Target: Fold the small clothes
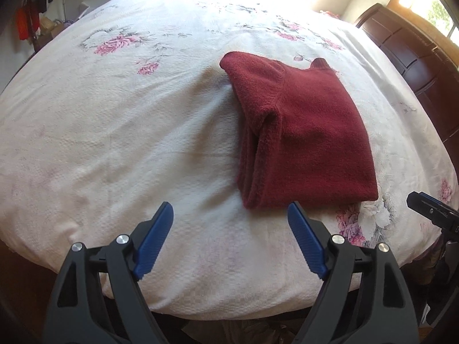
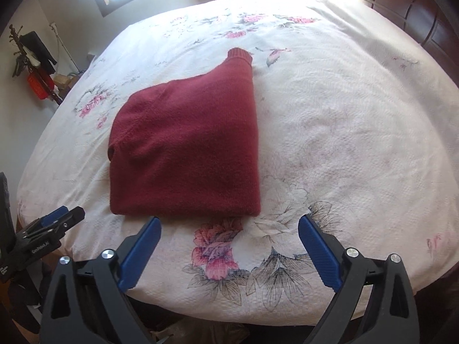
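Both of my hand-held grippers, left and right, hang released above the flowered white bedspread. Just beyond them, untouched, lies the folded dark-red knit sweater.

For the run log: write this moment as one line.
left gripper: open, empty | right gripper: open, empty | dark red knitted sweater: folded, flat on white floral bedspread | ribbed cuff: sticks out

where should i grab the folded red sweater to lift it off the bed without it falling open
Grip the red sweater along its near folded edge, the thick straight hem facing both tools, probably one tool near each near corner. Come in low from the near side of the bed. The left tool and right tool are both open and empty. The far ribbed cuff sticks out loose, so avoid it.
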The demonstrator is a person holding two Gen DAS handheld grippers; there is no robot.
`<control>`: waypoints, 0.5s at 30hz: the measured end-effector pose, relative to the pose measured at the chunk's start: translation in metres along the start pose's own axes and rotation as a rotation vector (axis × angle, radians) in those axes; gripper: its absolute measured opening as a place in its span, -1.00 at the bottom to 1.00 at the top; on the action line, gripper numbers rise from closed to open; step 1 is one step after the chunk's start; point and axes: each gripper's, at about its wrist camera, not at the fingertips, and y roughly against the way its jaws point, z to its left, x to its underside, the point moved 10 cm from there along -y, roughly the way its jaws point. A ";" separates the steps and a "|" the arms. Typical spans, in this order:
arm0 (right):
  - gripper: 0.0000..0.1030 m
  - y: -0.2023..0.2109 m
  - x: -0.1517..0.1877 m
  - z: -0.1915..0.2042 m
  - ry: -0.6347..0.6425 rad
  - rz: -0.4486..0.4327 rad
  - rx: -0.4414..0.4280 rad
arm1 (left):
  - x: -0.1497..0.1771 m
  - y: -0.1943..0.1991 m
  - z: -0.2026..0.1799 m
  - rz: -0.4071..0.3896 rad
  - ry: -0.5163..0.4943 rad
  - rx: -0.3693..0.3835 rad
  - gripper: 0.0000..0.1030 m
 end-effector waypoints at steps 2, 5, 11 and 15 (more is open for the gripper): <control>0.92 0.009 -0.001 0.001 0.021 -0.021 0.051 | 0.000 0.006 -0.003 -0.003 -0.005 -0.006 0.63; 0.92 0.023 -0.005 0.006 0.040 -0.042 0.080 | -0.004 0.011 -0.010 -0.015 -0.014 0.001 0.63; 0.92 0.042 -0.003 0.016 0.050 -0.051 0.093 | -0.003 0.030 -0.021 -0.042 -0.023 0.003 0.64; 0.92 0.056 -0.001 0.024 0.058 -0.066 0.110 | -0.001 0.041 -0.026 -0.063 -0.042 -0.006 0.64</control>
